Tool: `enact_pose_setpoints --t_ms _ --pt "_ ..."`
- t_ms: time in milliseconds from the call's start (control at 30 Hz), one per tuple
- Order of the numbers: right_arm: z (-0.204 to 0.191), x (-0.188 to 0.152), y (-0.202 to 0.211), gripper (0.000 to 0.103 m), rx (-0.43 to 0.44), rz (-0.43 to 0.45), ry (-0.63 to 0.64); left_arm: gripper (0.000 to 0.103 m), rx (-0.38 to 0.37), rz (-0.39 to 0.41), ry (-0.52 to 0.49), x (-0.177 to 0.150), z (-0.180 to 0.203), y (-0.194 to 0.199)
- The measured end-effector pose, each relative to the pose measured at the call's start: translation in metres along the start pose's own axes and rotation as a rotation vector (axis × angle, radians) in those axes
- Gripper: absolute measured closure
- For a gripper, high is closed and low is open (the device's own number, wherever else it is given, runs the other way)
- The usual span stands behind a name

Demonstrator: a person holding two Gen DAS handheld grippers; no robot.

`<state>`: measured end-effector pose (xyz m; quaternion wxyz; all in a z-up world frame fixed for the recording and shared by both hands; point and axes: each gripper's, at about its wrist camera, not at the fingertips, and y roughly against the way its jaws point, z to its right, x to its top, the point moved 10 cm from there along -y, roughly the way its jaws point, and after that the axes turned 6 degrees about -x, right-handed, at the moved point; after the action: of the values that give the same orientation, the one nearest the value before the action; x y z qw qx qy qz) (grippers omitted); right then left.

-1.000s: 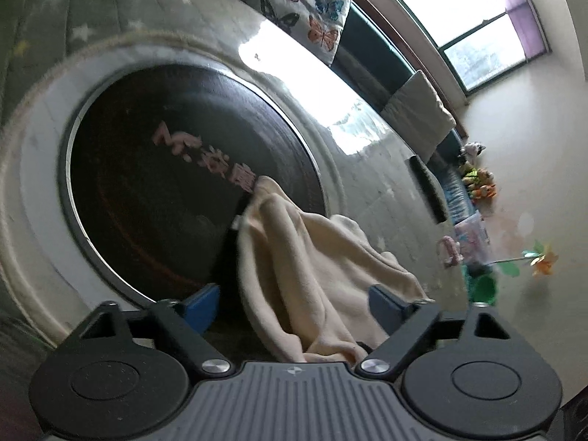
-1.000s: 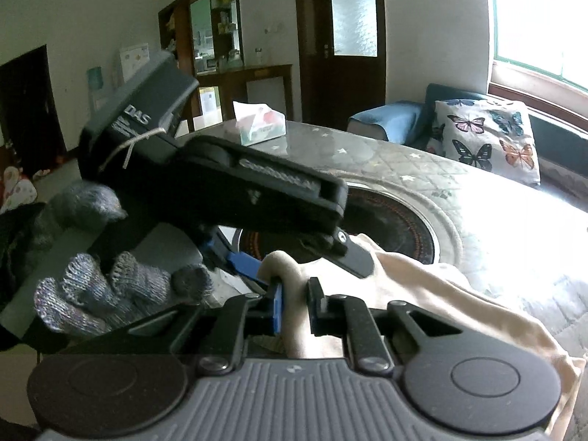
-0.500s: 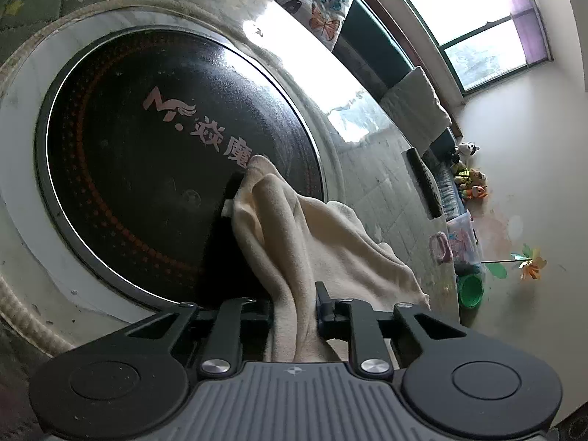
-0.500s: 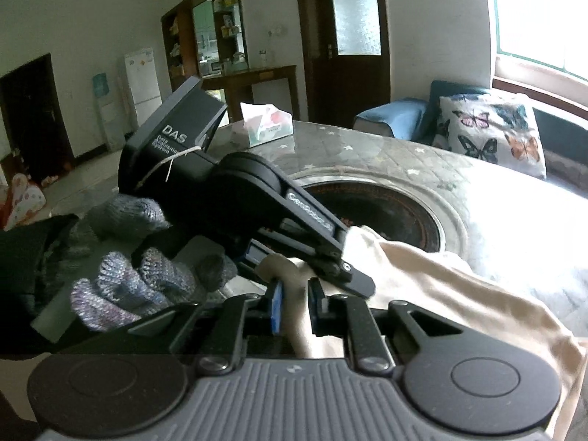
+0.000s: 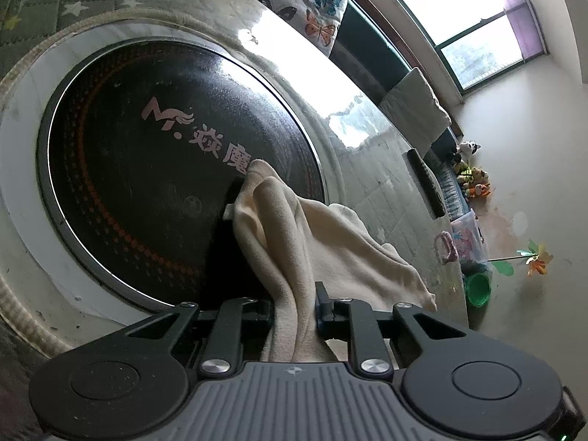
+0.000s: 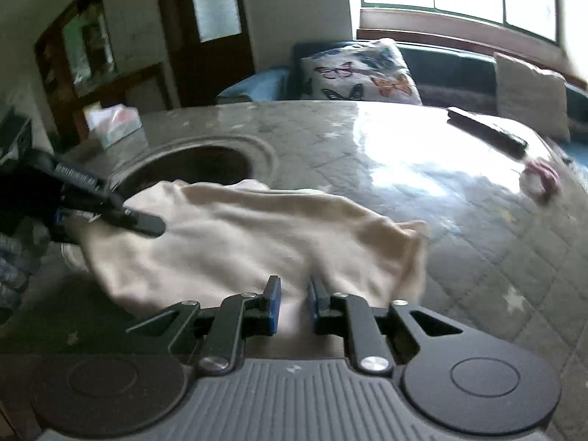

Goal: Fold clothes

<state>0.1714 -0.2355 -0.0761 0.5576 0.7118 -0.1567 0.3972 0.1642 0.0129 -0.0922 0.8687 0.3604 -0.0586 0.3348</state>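
A cream garment lies crumpled on the round table, one end over the black glass hob. My left gripper is shut on a bunched fold of it, the cloth rising between the pads. In the right wrist view the same garment stretches across the table. My right gripper is shut on its near edge, cloth between the blue pads. The left gripper shows at the far left of that view, gripping the other end, with a grey gloved hand behind it.
The table wears a quilted grey star-pattern cover. On it lie a dark remote, a pink item and a tissue box. A butterfly cushion sits on the bench behind. Toys stand on the floor.
The left gripper's jaws closed on the cloth fold. The right gripper swung away to the right with its edge, so the garment is now drawn out between the two grippers.
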Motion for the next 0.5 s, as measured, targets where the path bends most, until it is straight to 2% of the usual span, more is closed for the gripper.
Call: enact_pose_setpoints --t_ms 167,367,467,500 --pt "0.015 0.022 -0.009 0.089 -0.041 0.038 -0.015 0.082 0.006 0.001 -0.012 0.000 0.000 0.000" --pt "0.042 0.029 -0.039 0.088 -0.109 0.017 -0.067 0.082 0.002 -0.002 -0.018 -0.001 0.002 -0.005" --pt "0.052 0.030 -0.030 0.083 -0.113 0.039 -0.098 0.080 0.000 -0.004 -0.021 0.001 0.002 -0.007" --pt "0.055 0.030 -0.027 0.074 -0.114 0.047 -0.108 0.079 0.000 -0.004 -0.022 0.001 0.002 -0.007"
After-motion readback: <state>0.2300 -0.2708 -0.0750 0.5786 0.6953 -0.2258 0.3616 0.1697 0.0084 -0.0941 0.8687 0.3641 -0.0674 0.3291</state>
